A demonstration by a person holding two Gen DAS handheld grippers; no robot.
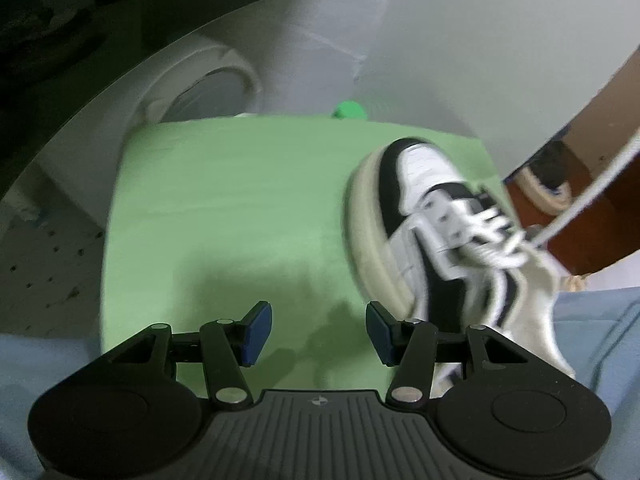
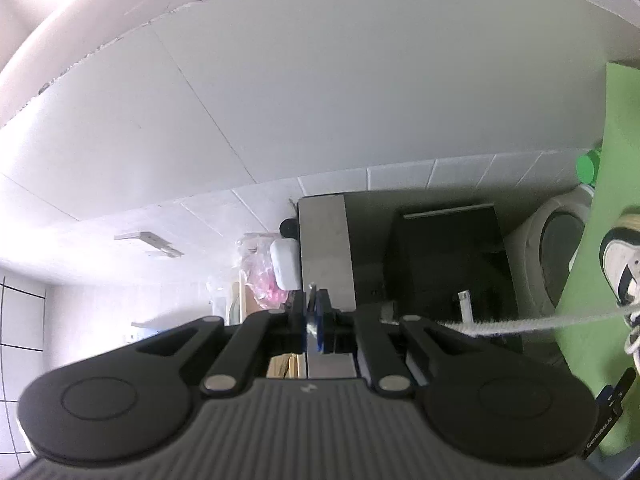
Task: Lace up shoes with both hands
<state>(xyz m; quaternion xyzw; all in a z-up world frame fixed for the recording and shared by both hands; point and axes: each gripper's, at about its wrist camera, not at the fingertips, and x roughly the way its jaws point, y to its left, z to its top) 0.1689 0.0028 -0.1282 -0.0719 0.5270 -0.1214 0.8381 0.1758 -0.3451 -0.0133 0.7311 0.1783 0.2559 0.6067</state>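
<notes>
While the left gripper hangs released over the green surface, nothing sits between its fingers. Right gripper clenched on the lace, taut from the shoe.

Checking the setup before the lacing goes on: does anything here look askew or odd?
The black-and-white sneaker is tipped on its side on the green cloth, sole edge showing. Its white lace stretches taut toward the shut right gripper.

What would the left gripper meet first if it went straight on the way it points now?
Probably the green cloth: the open left gripper points down at bare cloth, with the sneaker off to its right.
</notes>
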